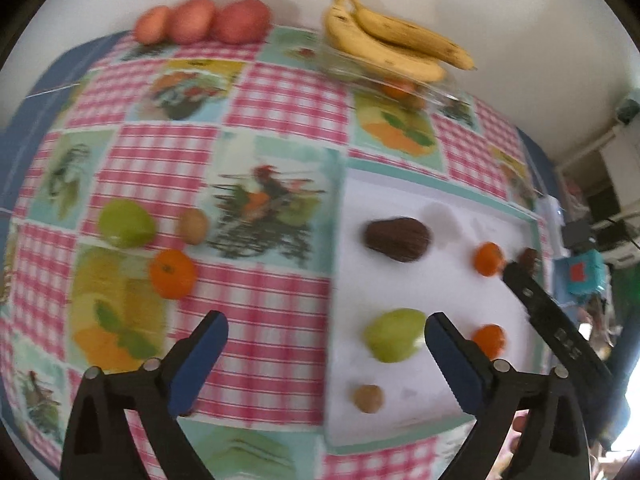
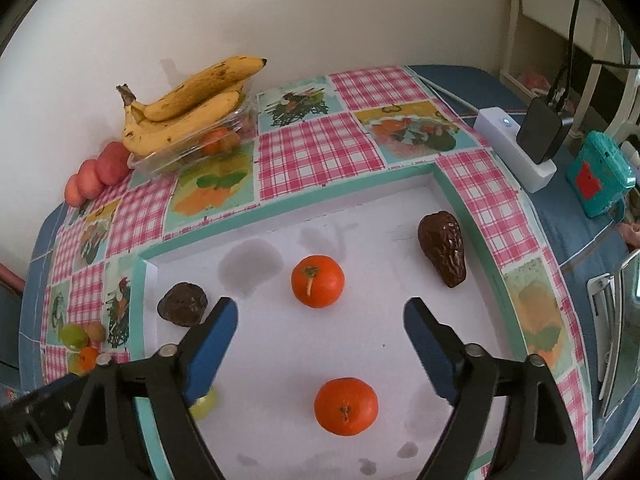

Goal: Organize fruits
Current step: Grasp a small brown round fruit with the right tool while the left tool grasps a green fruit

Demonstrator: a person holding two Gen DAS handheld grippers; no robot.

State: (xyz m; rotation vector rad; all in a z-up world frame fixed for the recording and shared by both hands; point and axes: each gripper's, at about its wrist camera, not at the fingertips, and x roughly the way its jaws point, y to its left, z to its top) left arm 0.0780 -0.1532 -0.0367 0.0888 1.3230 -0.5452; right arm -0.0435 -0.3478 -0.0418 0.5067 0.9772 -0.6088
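1. Two grippers in view, both with black arms and blue pads, both spread wide and holding nothing: left gripper (image 1: 326, 334), right gripper (image 2: 320, 320).
2. White shallow tray with a teal rim (image 2: 280, 344) lies on the table, which is covered by a pink-checked cloth with fruit pictures (image 1: 280, 96).
3. On the tray, right wrist view: upper orange tangerine (image 2: 317, 281) at centre; lower orange tangerine (image 2: 346, 406) between the right gripper's pads, not touched; dark brown wrinkled avocado (image 2: 443, 249) at right; dark brown round fruit (image 2: 183, 305) at left.
4. Left wrist view, tray at lower right of frame: green pear-shaped fruit (image 1: 394, 340) just left of the left gripper's right pad; small brown kiwi (image 1: 368, 399) below it.
5. Off the tray, left of frame: second green fruit (image 1: 126, 223), second brown kiwi (image 1: 193, 225), third tangerine (image 1: 173, 274), close together on the cloth.
6. Yellow spotted bananas (image 1: 392, 48) rest on a clear plastic container (image 2: 168, 160) at the far edge.
7. Three reddish round fruits (image 1: 200, 20) in a row by the wall, upper left.
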